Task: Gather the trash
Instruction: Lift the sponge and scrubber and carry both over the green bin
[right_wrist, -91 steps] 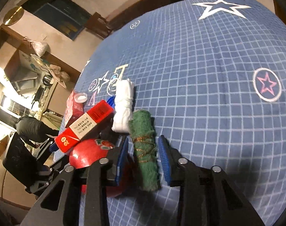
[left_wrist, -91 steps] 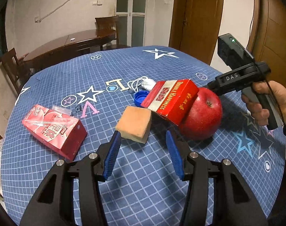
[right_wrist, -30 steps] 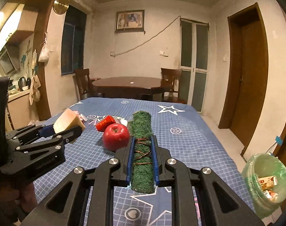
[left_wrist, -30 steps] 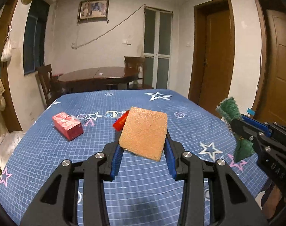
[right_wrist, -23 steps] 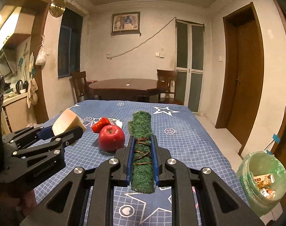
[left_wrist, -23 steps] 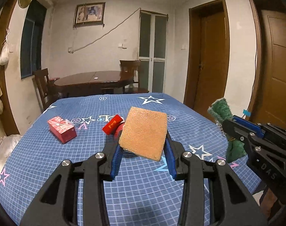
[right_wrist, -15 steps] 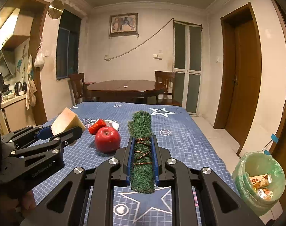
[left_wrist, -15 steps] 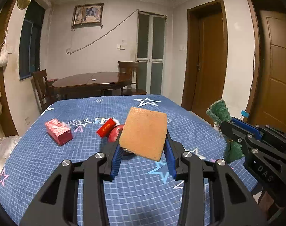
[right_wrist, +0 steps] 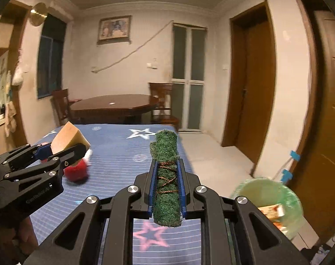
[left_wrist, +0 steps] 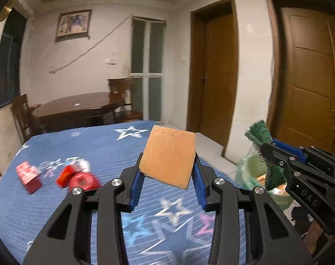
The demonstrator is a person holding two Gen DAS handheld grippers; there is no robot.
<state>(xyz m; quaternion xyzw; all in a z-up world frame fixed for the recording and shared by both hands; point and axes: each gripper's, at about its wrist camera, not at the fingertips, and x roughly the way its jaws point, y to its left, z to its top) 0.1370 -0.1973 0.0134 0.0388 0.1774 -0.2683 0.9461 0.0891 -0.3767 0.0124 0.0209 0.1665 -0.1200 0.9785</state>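
Both grippers have swung rightward since half a second ago, bringing the green bin (right_wrist: pixel 269 201) closer. On the blue surface (left_wrist: pixel 96 145) lie a red carton (left_wrist: pixel 28 176), a red box (left_wrist: pixel 65 174) and an apple (left_wrist: pixel 83 180), blurred. Left gripper (left_wrist: pixel 167 172) fingers are clamped on the orange sponge (left_wrist: pixel 168 155), held above the surface. Right gripper (right_wrist: pixel 166 181) fingers are closed on the green scouring pad (right_wrist: pixel 166 176), near the bin beside the surface.
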